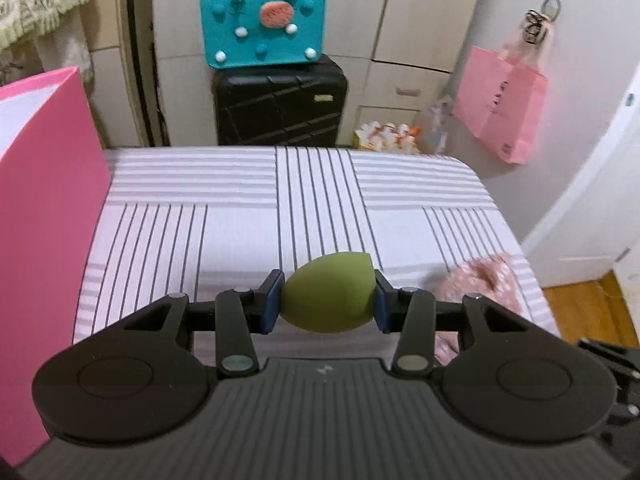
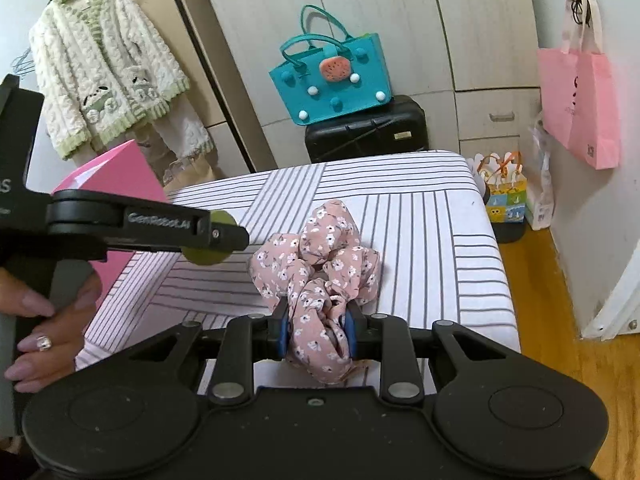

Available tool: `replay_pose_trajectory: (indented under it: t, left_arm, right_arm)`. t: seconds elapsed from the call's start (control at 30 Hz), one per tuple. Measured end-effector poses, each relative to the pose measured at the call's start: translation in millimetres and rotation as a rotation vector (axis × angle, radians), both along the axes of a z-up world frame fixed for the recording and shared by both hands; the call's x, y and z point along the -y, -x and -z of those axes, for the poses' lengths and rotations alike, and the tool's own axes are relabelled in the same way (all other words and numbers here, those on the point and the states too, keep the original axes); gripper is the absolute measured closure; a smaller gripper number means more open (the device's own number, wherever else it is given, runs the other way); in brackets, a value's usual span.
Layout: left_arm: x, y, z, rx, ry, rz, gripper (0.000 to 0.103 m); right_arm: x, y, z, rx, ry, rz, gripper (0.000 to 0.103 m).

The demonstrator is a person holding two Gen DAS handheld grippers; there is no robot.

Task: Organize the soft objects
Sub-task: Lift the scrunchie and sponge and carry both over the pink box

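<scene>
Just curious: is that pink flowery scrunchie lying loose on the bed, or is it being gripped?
Gripped. The right gripper's blue fingers pinch the scrunchie's near folds.

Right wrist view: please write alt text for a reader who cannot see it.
The right claw is shut on a pink floral scrunchie over a striped bed. On the left, a hand holds the left claw, which grips a green sponge near a pink box.

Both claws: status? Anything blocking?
Left claw shut on green egg-shaped sponge. Right claw shut on pink floral fabric scrunchie. Nothing else on the striped bed.
</scene>
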State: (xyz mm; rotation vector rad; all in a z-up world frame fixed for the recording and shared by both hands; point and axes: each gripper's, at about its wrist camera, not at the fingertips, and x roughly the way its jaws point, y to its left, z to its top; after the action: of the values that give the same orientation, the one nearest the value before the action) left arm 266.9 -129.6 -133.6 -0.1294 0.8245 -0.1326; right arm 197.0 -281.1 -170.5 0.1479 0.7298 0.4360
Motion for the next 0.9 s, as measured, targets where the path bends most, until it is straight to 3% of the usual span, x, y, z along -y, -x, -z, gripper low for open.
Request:
replay_pose_trajectory:
  t: [0.23,0.63,0.9]
  left_arm:
    - [-8,39,-9,0.0,-0.036,0.045,0.06]
    - [-32,95,-25,-0.039,0.052,0.119,0.06]
    - [-51,125,-36,-0.116,0.103,0.222,0.06]
  right_arm:
    - [0,21,1,0.007,-0.017,0.005,0.072]
    - [-6,58,-7,-0.01,0.002,-0.01,0.071]
    - [-20,83,-21,-0.02,0.053,-0.128,0.071]
